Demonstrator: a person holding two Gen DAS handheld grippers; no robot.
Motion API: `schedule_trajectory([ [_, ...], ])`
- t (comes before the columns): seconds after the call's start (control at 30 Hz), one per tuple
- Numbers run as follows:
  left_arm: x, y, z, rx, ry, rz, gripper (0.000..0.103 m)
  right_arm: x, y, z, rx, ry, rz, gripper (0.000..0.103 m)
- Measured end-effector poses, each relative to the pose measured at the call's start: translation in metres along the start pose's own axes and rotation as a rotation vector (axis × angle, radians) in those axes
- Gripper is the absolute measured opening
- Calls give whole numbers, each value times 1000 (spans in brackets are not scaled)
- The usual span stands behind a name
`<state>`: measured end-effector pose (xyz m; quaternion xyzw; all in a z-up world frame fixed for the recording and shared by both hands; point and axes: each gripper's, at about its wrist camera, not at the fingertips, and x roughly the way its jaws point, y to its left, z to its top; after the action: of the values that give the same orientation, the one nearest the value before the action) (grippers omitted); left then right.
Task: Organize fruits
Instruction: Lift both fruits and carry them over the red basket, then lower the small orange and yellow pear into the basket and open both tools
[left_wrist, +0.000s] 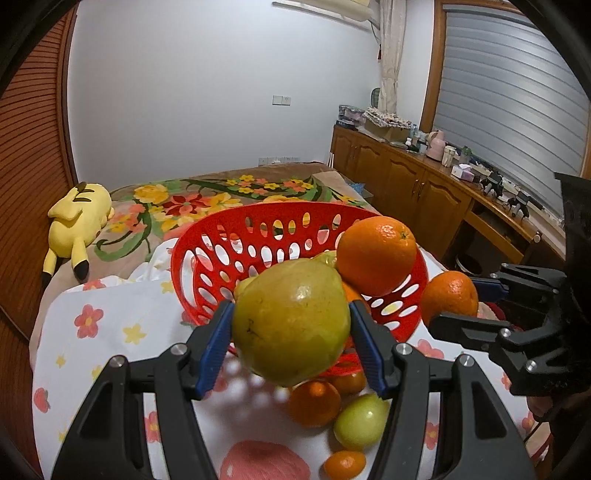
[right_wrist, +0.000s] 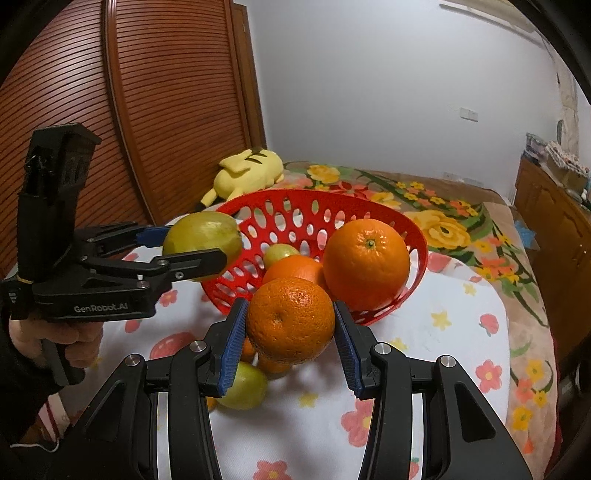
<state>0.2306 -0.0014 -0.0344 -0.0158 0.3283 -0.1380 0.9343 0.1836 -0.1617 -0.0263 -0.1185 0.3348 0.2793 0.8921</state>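
1. My left gripper is clamped on a yellow-green pear, its blue pads pressing on both sides. The pear fills the centre of the left wrist view, held in the air in front of the basket.
2. My right gripper is clamped on a mandarin, pads tight on either flank. It sits low in the middle of the right wrist view, raised above the bedding.
3. The red perforated basket stands tilted on the white flowered sheet, its open side facing me, in the middle of both views.
4. Inside the basket I see a large orange against the right wall, a second orange partly hidden behind the mandarin, and a small green fruit further back.
5. Loose fruit lies on the sheet in front of the basket, low in the left wrist view: a small orange, a green apple just beside it, and a small tangerine at the bottom edge.
6. A yellow plush toy lies on the floral blanket at the left, well apart from the basket.
7. A wooden cabinet carrying clutter runs along the right of the left wrist view.
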Motion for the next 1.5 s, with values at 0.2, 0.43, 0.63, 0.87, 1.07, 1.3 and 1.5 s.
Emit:
schedule_trajectory([
  [0.2,13,3,3,-8,20,5,61,7,0,-1,-12,1,10,46],
  [0.43,28,10,3,-38,62,22,62,18,-3,1,-8,16,18,46],
  [0.63,13,12,14,-21,-26,39,67,27,-4,2,-13,30,18,46],
  [0.87,-1,27,19,-29,-46,37,67,38,-3,6,-11,43,18,46],
  [1.07,-9,35,15,-42,-54,44,68,49,5,15,-31,47,21,46],
  [1.3,-15,53,9,-71,-57,52,68,70,11,31,-54,53,10,46],
  [1.5,-16,65,4,-86,-57,54,68,87,13,42,-60,69,-10,46],
])
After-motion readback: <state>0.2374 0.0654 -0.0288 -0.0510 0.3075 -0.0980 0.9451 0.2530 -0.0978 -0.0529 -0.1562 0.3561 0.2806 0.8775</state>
